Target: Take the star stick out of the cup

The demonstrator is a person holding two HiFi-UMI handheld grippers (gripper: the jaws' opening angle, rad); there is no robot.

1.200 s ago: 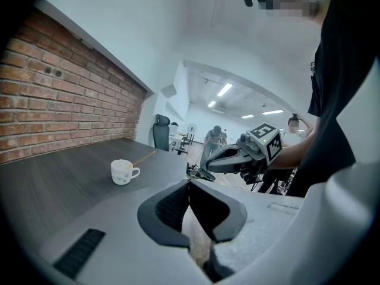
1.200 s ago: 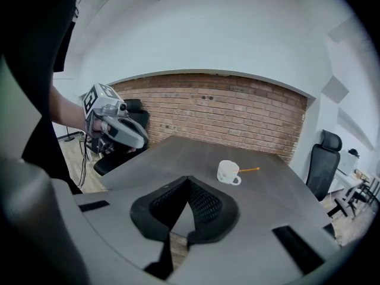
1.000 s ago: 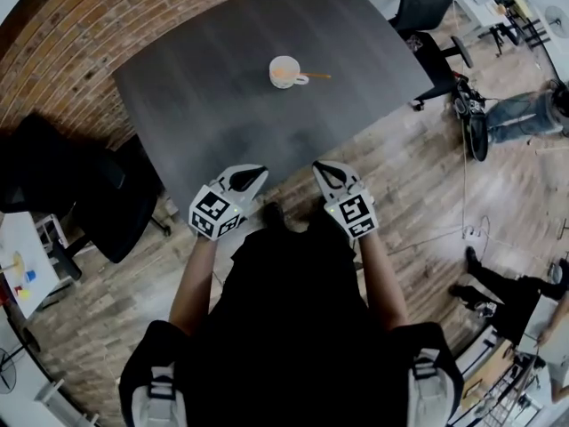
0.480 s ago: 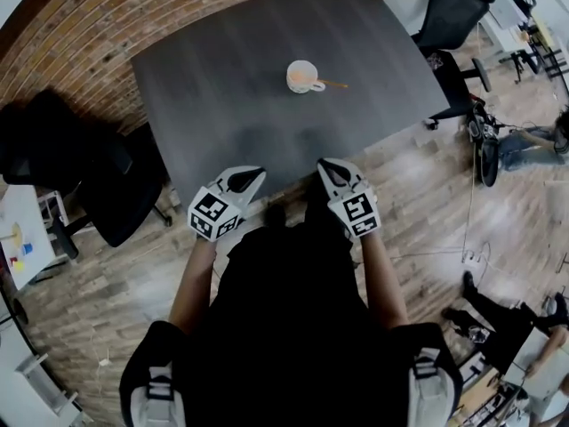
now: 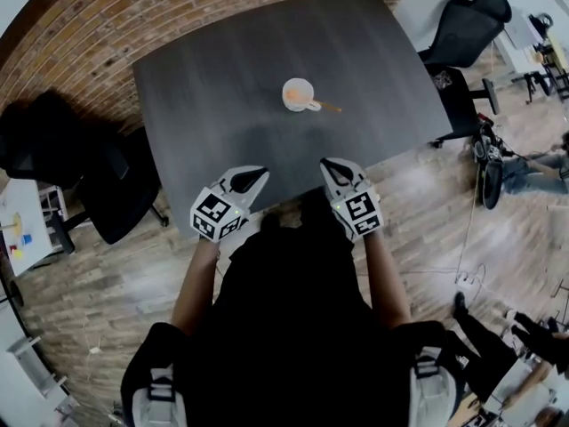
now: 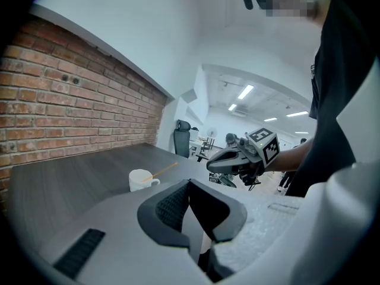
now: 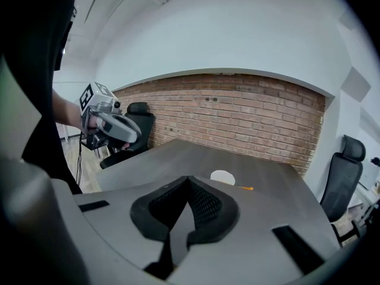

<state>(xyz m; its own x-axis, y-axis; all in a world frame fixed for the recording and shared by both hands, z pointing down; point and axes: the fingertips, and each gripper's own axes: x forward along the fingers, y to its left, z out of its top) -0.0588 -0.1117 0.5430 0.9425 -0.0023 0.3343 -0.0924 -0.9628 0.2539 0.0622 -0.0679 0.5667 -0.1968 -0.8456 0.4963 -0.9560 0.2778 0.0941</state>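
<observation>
Near the middle of the dark tabletop [image 5: 222, 78] stands the white cup [image 5: 298, 93], with the orange star stick [image 5: 327, 107] leaning out over its rim on the right. Well short of the cup, at the tabletop's near edge, the left tongs [image 5: 253, 176] and right tongs [image 5: 333, 169] hover side by side, each pressed together on nothing.

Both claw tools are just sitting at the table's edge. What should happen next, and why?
Probably reach the right gripper forward toward the white cup, opening its jaws on the way. It and the left gripper are shut, empty and well short of the cup, whose stick leans out to the right.
</observation>
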